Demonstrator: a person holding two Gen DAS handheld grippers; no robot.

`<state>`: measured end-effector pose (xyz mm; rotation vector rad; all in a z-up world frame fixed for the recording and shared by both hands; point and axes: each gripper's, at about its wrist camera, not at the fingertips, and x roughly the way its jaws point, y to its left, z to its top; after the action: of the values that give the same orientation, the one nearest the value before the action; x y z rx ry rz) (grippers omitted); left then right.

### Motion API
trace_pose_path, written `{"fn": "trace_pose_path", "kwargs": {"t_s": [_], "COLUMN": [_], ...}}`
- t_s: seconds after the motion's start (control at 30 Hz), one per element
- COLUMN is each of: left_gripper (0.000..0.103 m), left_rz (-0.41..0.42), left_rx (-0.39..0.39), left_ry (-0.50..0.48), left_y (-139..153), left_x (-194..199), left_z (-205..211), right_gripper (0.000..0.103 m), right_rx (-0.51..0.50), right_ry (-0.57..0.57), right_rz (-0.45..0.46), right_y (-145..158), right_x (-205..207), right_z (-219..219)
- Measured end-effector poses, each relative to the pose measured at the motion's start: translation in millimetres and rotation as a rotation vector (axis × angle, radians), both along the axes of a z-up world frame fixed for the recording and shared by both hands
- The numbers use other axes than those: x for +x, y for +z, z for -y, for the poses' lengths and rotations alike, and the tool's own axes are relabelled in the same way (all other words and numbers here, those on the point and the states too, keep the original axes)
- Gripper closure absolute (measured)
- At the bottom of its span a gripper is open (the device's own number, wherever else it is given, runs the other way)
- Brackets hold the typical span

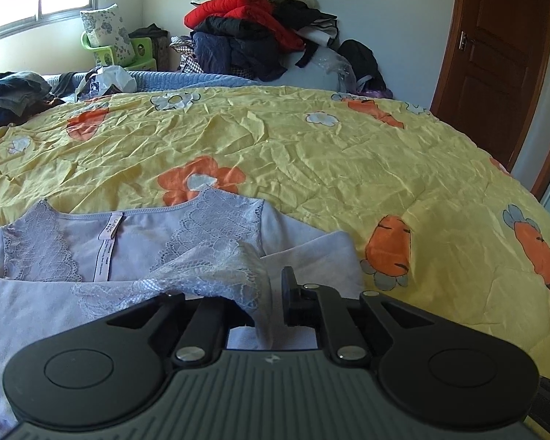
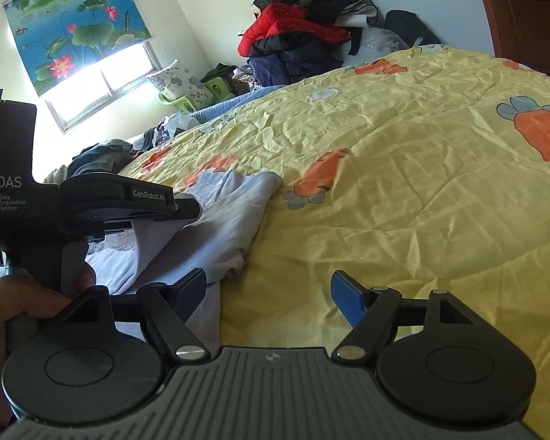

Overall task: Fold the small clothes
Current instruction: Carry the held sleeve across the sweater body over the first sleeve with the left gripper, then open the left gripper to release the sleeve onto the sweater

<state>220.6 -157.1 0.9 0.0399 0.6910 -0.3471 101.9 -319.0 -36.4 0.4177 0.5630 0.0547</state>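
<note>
The left hand-held gripper (image 1: 260, 308) is pinching the top's (image 1: 135, 242) sleeve mid-fold on the bed (image 1: 311, 154), the right one (image 2: 269, 293) is hanging wide open, so most folding's left.

A pale lilac top (image 1: 135, 245) with lace trim lies on a yellow bedspread (image 1: 311, 168) printed with orange carrots and flowers, beyond it a red jacket (image 1: 238, 7) amid dark clothes.
</note>
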Motion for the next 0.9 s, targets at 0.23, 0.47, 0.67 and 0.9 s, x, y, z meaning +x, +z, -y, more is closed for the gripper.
{"fn": "trace_pose_path", "kwargs": {"t_s": [0.23,0.47,0.67,0.9], "left_gripper": [0.056,0.040,0.039,0.031], "left_rz": [0.067,0.097,0.041,0.035], "left_rx": [0.058,0.033,-0.075,-0.113], "left_ry": [-0.015,-0.070,-0.095,-0.111], "left_y": [5.0,17.1,23.3,27.7], "left_x": [-8.1,-14.1,-12.9,-15.5], "left_z": [11.5,24.4,26.1,25.9], "right_gripper": [0.025,0.025,0.024,0.021], "right_rx": [0.002,-0.002,-0.010,-0.022], "right_ry": [-0.021,-0.028,-0.031,-0.024], "right_rz": [-0.005,-0.010,-0.022,-0.024], "right_y": [-1.4,-2.1,-3.5,-3.7], "right_x": [-3.5,-5.4,-5.8,-5.8], "right_z": [7.2,10.1,10.0,6.7]}}
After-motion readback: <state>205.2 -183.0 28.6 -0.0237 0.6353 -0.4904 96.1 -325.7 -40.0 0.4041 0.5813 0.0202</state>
